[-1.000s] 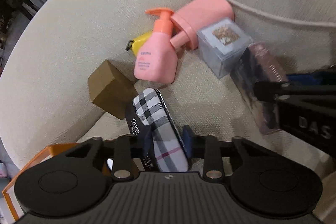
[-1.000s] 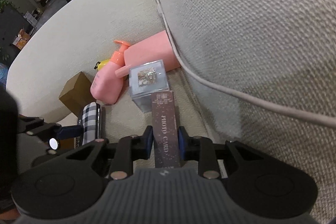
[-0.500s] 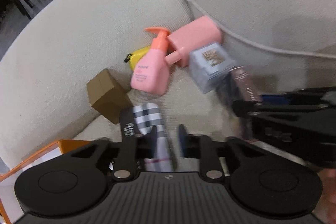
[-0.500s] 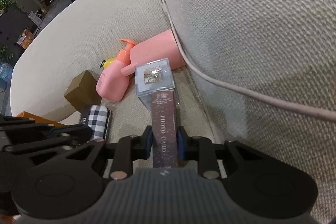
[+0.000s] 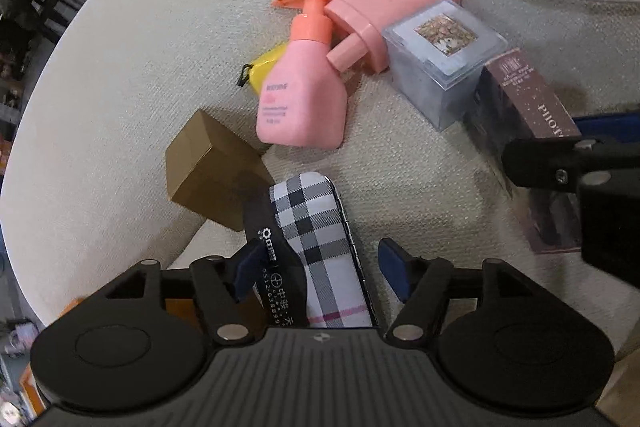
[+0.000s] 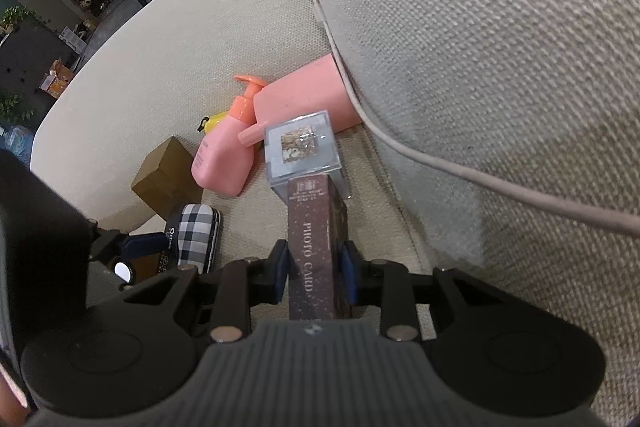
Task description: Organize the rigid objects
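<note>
The right gripper (image 6: pixel 313 269) has its jaws clamped on the sides of the brown photo card box (image 6: pixel 315 247), whose far end touches the clear cube box (image 6: pixel 302 153) on the sofa seat (image 6: pixel 248 219). The left gripper (image 5: pixel 322 269) has its jaws spread wide around the plaid case (image 5: pixel 320 247), not pinching it. Only the left wrist view shows the case's printed black side and the brown carton (image 5: pixel 212 169) just beside it; the right wrist view alone shows the sofa backrest (image 6: pixel 480 47).
</note>
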{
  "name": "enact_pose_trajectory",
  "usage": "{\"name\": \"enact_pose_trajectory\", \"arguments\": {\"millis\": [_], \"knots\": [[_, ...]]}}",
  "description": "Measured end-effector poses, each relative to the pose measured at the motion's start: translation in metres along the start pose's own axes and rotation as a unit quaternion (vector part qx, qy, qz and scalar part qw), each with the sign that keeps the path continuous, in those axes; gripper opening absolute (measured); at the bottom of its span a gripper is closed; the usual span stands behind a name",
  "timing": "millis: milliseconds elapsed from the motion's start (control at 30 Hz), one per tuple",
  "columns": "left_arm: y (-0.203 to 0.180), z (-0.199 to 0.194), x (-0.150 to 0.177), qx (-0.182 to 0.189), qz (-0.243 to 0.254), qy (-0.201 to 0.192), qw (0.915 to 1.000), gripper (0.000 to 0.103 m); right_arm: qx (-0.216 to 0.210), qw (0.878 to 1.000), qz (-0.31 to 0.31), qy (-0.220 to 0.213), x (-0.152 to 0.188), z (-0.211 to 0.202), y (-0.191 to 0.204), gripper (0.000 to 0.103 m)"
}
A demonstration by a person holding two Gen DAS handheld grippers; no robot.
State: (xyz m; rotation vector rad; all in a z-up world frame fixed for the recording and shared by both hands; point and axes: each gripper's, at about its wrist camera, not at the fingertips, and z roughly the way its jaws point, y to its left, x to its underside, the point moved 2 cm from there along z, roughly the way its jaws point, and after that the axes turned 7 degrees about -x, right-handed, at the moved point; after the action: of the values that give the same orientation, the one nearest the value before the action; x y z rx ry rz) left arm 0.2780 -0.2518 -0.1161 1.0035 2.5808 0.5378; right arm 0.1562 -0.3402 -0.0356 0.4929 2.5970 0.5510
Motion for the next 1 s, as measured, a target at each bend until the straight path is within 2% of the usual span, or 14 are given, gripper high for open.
{"name": "enact_pose_trajectory", "arguments": {"millis": [33,100,167,300,400,533,567,633,767,1000], "knots": [[-0.001,0.001,-0.001,0.000,0.007,-0.001,1.0000,0.071,0.004,1.000,-0.006,0.001,-0.001,0.002,0.002,0.029],[-0.003,-0.002,-0.003,-0.010,0.022,-0.014,0.9996,0.053,0.012,1.000,-0.017,0.003,-0.002,0.005,0.005,0.029],[-0.001,-0.007,-0.003,-0.002,0.030,-0.029,0.9991,0.046,0.018,1.000,-0.022,0.004,-0.002,0.008,0.007,0.029],[0.014,-0.021,0.003,0.025,-0.005,-0.051,0.9984,0.028,0.016,1.000,-0.011,0.004,-0.001,0.008,0.003,0.028],[0.025,-0.036,0.005,0.059,-0.030,-0.073,0.9951,0.021,0.021,1.000,-0.020,0.004,-0.001,0.009,0.006,0.027],[0.030,-0.063,0.007,0.138,-0.061,-0.103,0.9832,0.018,0.016,1.000,-0.015,0.003,0.000,0.007,0.004,0.026],[0.030,-0.066,0.008,0.147,-0.062,-0.107,0.9815,0.016,0.009,1.000,-0.008,0.004,0.000,0.006,0.002,0.025],[0.028,-0.064,0.008,0.146,-0.058,-0.106,0.9818,0.016,-0.003,1.000,0.005,0.006,0.001,0.005,-0.002,0.024],[0.033,-0.056,0.006,0.147,-0.075,-0.095,0.9818,0.017,0.005,1.000,-0.008,0.007,0.002,0.007,0.003,0.025],[0.029,-0.041,0.006,0.116,-0.067,-0.081,0.9877,0.023,0.003,1.000,-0.009,0.009,0.001,0.009,0.004,0.027]]}}
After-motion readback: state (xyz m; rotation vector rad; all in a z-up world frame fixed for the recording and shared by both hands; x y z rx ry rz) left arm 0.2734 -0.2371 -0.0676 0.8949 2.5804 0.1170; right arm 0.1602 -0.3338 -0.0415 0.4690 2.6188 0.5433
